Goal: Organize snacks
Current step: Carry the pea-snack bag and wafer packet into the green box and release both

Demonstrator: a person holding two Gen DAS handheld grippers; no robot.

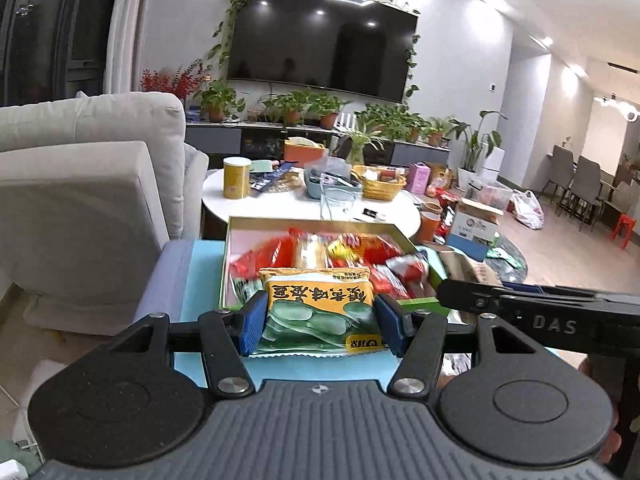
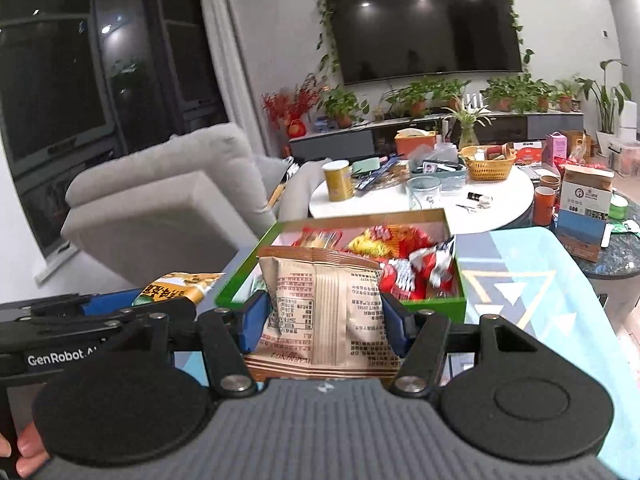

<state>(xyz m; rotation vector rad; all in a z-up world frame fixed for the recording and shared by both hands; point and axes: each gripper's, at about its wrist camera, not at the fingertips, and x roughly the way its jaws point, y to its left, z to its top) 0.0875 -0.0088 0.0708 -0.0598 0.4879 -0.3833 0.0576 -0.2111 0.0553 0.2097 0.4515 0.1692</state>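
Box (image 1: 236,224) contents partly hidden: the held packs block the near half in both views, so only a red and yellow wrapper pile (image 1: 360,252) shows at the back, and single items there are hard to tell apart. Print on both packs is upside down or blurred. Left gripper (image 1: 320,322): blue pads pressed on both sides of a yellow-green chip pack (image 1: 320,308), jaws partly closed, pack held above the near edge of the box; its lower edge is cut off by the gripper body. Right gripper (image 2: 324,324): jaws wide, clamped on a tan pack (image 2: 324,300), back side facing the camera, held in front of the box (image 2: 440,216); the bottom hidden behind the gripper. In the right view the left gripper (image 2: 120,312) sits just left, chip pack (image 2: 180,284) only partly seen. Box rests on a light blue mat (image 2: 520,280). A fingertip (image 2: 24,448) shows at the lower left corner.
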